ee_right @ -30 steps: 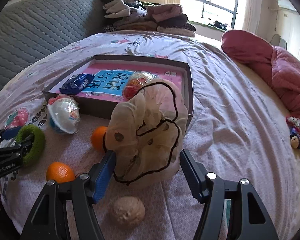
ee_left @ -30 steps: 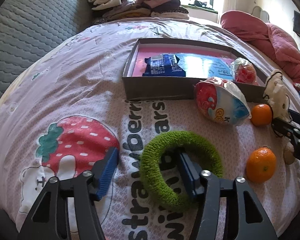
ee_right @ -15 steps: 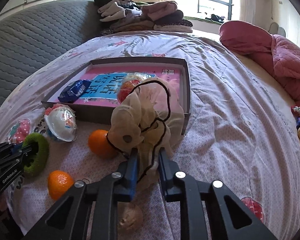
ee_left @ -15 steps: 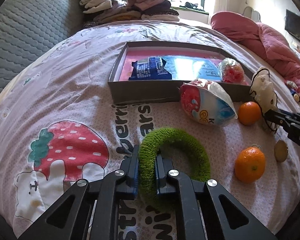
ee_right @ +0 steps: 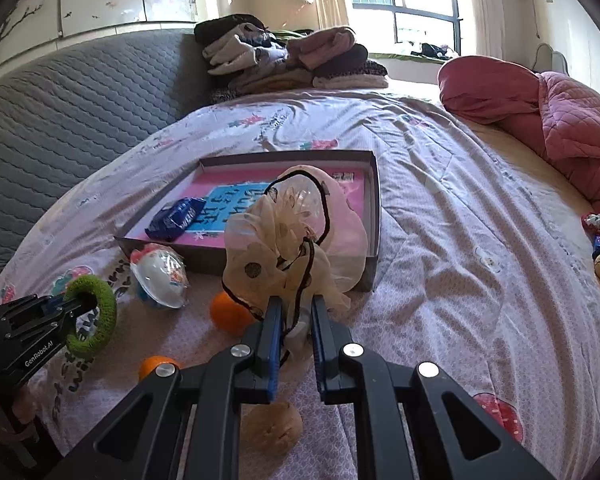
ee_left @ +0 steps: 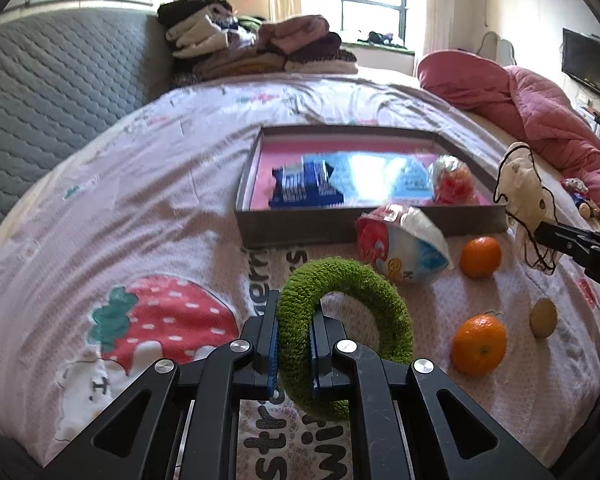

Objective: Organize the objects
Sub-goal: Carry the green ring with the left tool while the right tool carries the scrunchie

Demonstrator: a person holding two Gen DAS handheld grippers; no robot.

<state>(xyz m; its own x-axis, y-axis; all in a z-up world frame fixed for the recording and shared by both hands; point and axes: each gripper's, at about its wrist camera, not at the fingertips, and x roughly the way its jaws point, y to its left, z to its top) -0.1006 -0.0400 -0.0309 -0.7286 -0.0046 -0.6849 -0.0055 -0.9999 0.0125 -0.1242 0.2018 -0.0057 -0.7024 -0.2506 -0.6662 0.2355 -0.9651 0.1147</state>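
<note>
Bed (ee_left: 172, 184): wide sheet with a strawberry print; all things lie on it
Box (ee_left: 364, 224): shallow grey tray with pink floor, at 12 o'clock from both claws; a blue packet (ee_left: 306, 186) and a red-filled bag (ee_left: 452, 180) lie inside
Cream scrunchie (ee_right: 296, 232): sheer cream fabric with brown dots and a black cord edge; right gripper (ee_right: 293, 328) is clenched on its lower part; the ruffle rises at 12 o'clock, in front of the box corner
Green ring (ee_left: 380, 300): fuzzy green loop; left gripper (ee_left: 293, 344) is clenched on its rim at 9 o'clock of the loop
Oranges: one (ee_left: 479, 344) at 3 o'clock of the ring, one (ee_left: 481, 257) at 2 o'clock
</note>
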